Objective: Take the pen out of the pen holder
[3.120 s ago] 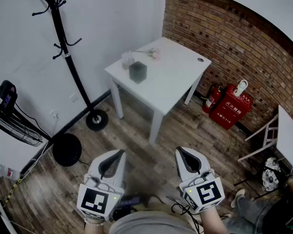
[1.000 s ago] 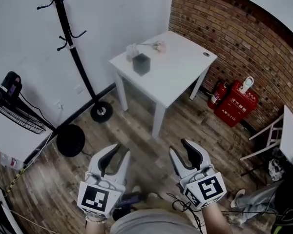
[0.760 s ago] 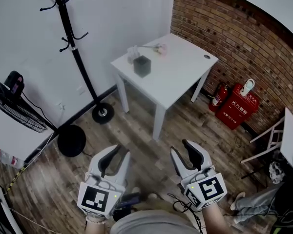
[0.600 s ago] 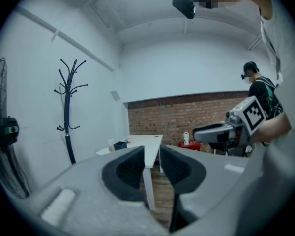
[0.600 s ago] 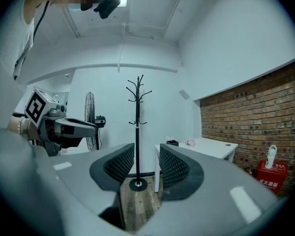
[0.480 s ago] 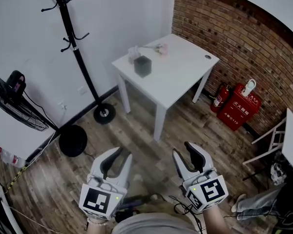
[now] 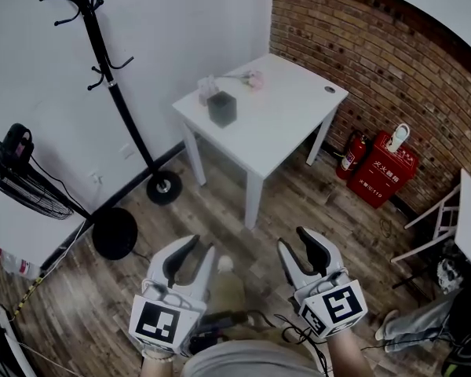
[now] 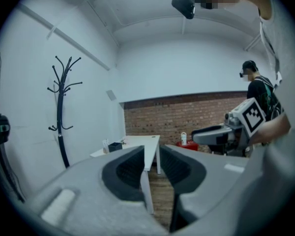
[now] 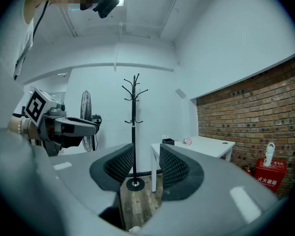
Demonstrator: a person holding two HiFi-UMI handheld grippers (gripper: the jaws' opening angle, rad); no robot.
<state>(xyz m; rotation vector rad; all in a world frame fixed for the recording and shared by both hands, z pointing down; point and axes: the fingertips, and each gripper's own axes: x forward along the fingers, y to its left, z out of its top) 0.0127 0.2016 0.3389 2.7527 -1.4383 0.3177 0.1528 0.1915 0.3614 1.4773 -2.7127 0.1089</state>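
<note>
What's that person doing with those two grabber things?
A person holds the left gripper and the right gripper out in front, both open and empty. They stand on the wooden floor, well away from the white table. The small dark pen holder sits on that table, untouched. Neither gripper has a pen.

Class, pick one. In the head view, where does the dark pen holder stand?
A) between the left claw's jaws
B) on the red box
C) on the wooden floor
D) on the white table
D: the pen holder stands on the white table, far from the left claw and right claw, both open and empty.
</note>
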